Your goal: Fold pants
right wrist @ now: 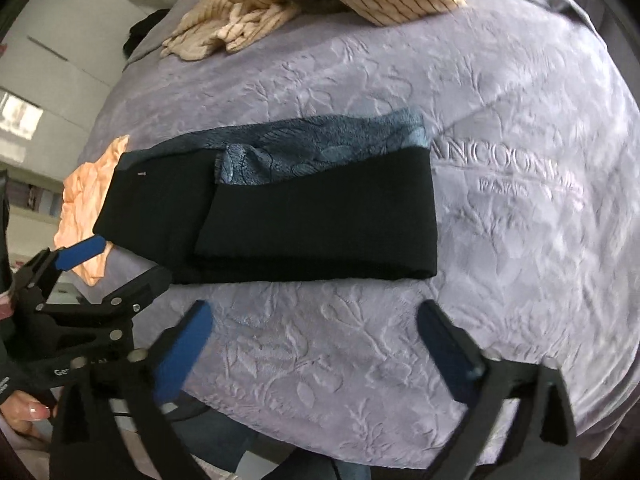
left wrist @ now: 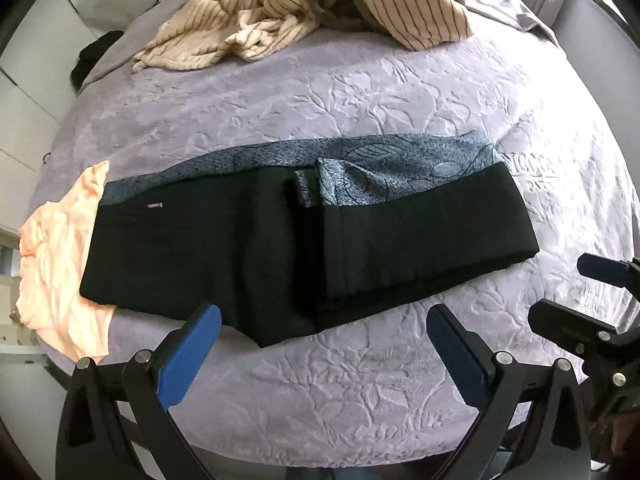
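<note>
The left tool [left wrist: 324, 320] was released, its blue-padded fingers [left wrist: 188, 356] spread wide above the near edge of the bed [left wrist: 360, 92] with nothing between them. One finger hung over the near hem of the pants [left wrist: 248, 248], the other over bare bedspread. The right tool [right wrist: 314, 318] was released as well, jaws wide and empty over the embossed lilac cover, just short of the near edge of the garment.

The pants lay flat across the middle of the bed, folded lengthwise and doubled over, so that a black panel rested on top toward the right end. A band of blue-grey leaf-patterned lining [left wrist: 400, 168] showed along the far side. At the left end the pants overlapped a crumpled peach-coloured garment [left wrist: 60, 248] beside the left edge of the bed.

Near the far edge sat a heap of cream striped clothing [left wrist: 304, 16], well apart from the pants. Raised lettering [right wrist: 508, 176] marked the bedspread to the right of the fold. In the right wrist view a hand [right wrist: 28, 412] gripped the left tool's handle.
</note>
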{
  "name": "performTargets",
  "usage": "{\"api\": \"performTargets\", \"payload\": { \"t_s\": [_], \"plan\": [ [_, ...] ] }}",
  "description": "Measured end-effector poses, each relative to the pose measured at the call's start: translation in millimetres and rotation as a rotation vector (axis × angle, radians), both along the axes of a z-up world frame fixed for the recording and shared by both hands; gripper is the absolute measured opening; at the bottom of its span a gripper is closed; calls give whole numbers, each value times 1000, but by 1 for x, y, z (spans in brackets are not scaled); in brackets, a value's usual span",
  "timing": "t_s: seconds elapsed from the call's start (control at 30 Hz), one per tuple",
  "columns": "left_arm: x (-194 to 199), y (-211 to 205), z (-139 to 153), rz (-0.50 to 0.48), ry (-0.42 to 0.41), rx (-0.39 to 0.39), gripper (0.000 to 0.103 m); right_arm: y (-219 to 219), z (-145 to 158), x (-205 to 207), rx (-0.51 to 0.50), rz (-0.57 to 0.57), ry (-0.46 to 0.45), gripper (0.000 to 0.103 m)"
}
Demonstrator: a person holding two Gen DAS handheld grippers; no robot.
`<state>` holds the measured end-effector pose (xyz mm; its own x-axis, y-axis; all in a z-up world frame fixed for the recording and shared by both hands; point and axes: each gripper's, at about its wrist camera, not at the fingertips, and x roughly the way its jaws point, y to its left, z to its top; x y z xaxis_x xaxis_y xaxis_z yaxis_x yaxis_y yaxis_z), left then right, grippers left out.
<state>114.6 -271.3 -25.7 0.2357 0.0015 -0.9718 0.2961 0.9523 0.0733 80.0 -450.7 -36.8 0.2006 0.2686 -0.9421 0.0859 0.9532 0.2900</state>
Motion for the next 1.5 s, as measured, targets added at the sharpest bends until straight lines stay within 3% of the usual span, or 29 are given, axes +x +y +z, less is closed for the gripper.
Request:
{"api": "performTargets", "payload": {
  "t_s": [0.33,0.9,1.5],
  "plan": [
    [-3,14,4,69,8,14,103,1,3,1,2,20,3,103],
    [-2,49,-3,52,14,28,103,14,-8,4,5,-41,42,103],
    [37,198,-27,116,49,-52,103,155,-19,34,-59,-29,95,103]
  ]
}}
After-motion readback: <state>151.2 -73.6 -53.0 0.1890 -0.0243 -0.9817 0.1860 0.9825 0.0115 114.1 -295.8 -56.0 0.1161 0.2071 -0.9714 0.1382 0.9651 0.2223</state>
